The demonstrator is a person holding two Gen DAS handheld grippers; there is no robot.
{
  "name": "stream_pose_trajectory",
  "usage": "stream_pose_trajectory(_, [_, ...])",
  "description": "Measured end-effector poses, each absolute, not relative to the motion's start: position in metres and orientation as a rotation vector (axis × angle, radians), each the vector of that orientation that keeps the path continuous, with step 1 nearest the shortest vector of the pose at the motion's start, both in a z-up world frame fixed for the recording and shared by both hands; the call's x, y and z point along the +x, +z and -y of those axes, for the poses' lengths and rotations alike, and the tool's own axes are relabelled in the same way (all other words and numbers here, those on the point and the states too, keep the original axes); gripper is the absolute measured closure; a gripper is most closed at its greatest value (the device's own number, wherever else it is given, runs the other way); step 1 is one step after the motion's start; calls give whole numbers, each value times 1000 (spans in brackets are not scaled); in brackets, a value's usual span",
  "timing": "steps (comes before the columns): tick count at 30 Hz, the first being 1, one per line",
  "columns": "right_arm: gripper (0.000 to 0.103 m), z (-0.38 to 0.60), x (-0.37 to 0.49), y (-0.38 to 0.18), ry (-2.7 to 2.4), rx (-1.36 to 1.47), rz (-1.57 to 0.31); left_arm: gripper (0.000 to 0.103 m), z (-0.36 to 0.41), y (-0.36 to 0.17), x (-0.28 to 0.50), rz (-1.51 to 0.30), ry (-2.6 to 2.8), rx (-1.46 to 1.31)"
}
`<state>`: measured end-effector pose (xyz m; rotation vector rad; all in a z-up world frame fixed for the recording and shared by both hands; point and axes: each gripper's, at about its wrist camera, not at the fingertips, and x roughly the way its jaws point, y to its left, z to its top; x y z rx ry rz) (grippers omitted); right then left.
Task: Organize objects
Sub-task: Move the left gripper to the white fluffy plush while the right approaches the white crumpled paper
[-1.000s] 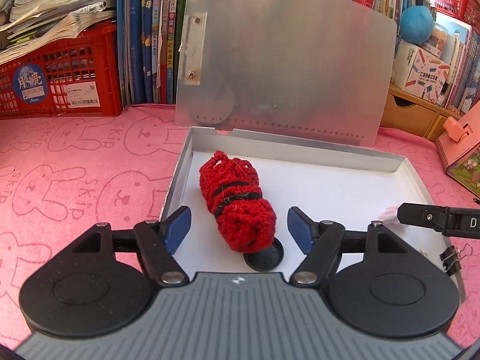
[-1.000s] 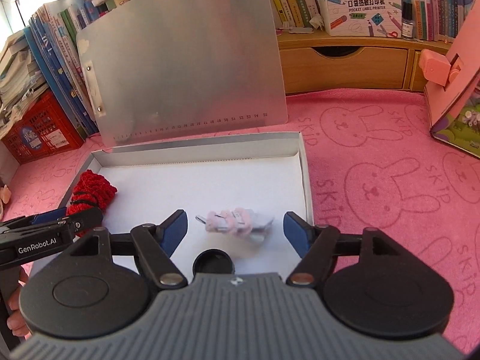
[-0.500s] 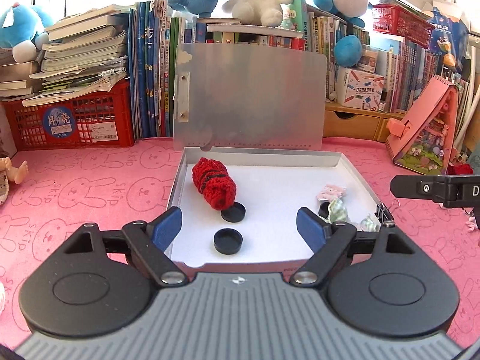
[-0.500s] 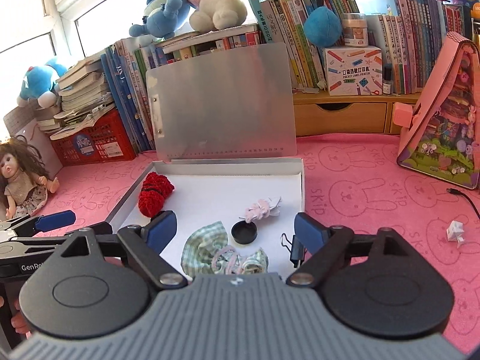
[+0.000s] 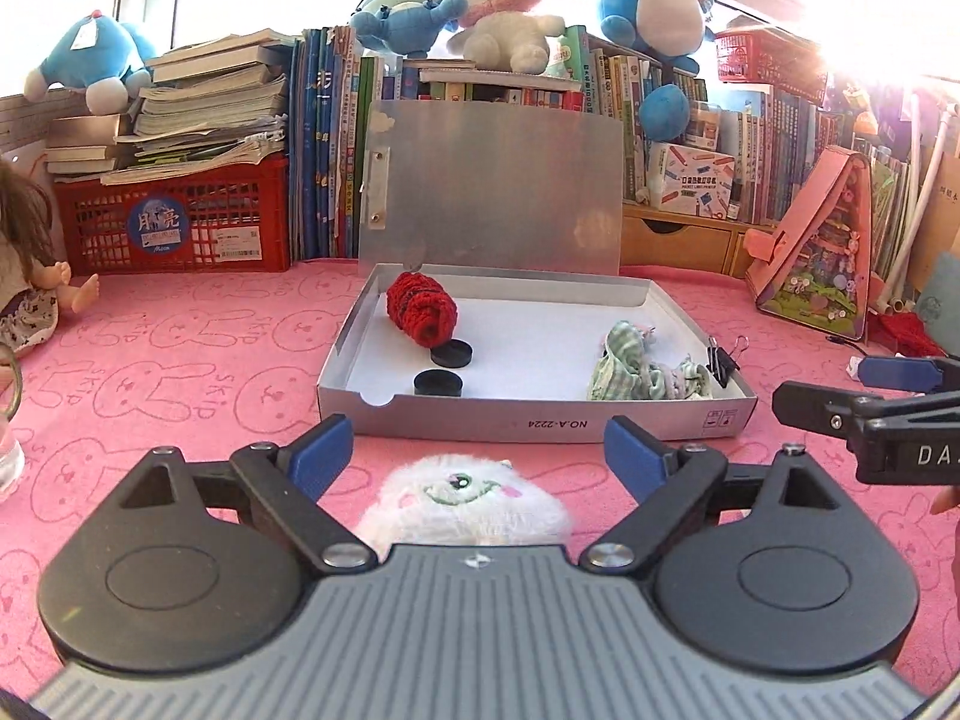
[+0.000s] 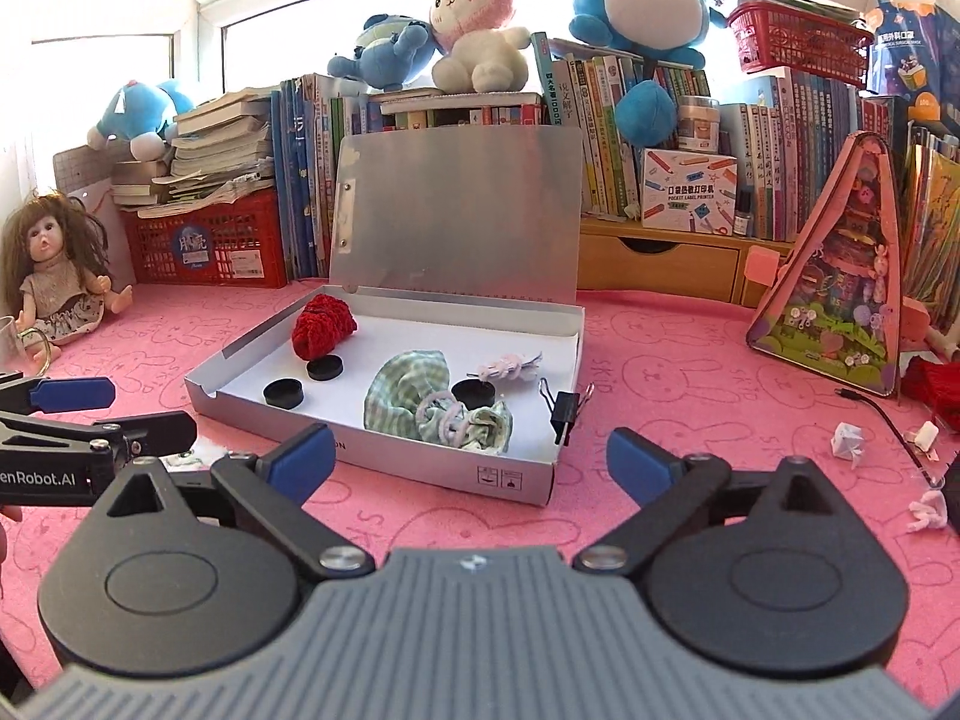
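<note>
left tongs (image 5: 477, 456): spread wide, jaws just opened further, nothing gripped, white plush toy (image 5: 465, 507) seen below between them | right tongs (image 6: 471, 459): spread wide, just opened further, nothing held | box (image 6: 384, 456) on pink counter (image 6: 690, 396), lid raised: red knit roll (image 6: 323, 325), black discs (image 6: 283, 393), green cloth (image 6: 414, 396) lying inside
</note>
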<state>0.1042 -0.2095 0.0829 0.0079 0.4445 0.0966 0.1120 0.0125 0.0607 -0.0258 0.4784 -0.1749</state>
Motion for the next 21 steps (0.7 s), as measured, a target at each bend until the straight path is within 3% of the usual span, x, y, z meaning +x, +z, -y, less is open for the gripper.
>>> stream_pose_trajectory(11, [0,210,96,36,7,21,-492,9,-18,31,111,-537,-112,-68])
stream_pose_trajectory(21, [0,202,101,29,8,-14,-537,9,-12,24,133,-556,-104,-40])
